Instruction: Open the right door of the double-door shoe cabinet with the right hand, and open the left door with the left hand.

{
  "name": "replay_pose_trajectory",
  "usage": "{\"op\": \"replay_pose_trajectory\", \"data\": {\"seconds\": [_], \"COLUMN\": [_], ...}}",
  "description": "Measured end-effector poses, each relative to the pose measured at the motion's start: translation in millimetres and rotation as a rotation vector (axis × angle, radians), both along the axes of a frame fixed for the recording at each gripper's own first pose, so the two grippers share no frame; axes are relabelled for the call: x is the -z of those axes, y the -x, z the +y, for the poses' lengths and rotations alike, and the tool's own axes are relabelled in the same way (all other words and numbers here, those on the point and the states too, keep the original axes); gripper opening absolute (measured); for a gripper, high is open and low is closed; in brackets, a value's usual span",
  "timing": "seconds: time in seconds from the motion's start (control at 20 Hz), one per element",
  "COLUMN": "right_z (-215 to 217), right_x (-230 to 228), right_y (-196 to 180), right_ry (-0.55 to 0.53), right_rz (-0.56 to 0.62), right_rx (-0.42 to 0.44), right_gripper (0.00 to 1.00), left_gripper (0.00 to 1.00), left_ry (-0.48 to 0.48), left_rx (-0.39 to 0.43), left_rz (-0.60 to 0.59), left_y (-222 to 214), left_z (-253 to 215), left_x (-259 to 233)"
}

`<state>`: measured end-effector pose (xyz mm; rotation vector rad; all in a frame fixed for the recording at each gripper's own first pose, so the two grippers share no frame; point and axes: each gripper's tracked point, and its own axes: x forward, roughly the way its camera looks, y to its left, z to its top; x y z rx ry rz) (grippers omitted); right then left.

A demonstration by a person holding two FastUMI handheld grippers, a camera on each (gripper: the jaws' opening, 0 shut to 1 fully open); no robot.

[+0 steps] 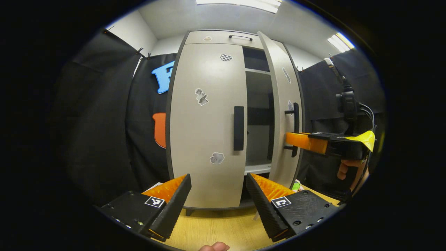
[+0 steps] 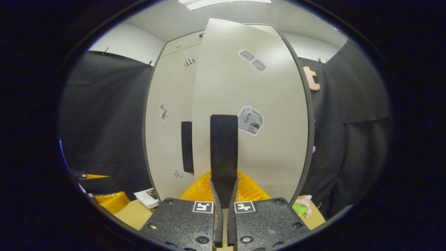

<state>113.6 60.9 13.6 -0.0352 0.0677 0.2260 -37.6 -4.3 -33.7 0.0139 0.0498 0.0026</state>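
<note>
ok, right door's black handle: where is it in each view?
Left gripper view: right door handle, right of centre on the half-open right door, the right gripper at it.
Right gripper view: right door handle, dead centre, pinched between the right gripper's fingers.
Shared landmark: the closed left door's handle.

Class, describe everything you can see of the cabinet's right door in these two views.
The right door is a tall, pale beige panel with a smooth matte look and a few stickers. It stands partly open, swung out from the cabinet, showing shelves behind it. Its black vertical handle is clamped between the fingers of the right gripper. The left door beside it is closed.
</note>
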Motion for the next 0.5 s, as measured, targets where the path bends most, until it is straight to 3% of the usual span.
{"op": "replay_pose_trajectory", "data": {"seconds": [0.5], "right_z": [-44], "right_x": [-3], "right_y": [32], "right_ry": [-0.009], "right_rz": [-0.013], "right_rx": [0.063], "right_gripper": [0.08], "left_gripper": [0.95], "left_ry": [0.013], "left_rx": [0.035], "left_rz": [0.005], "left_y": [-5], "left_z": [-17], "left_x": [-1]}}
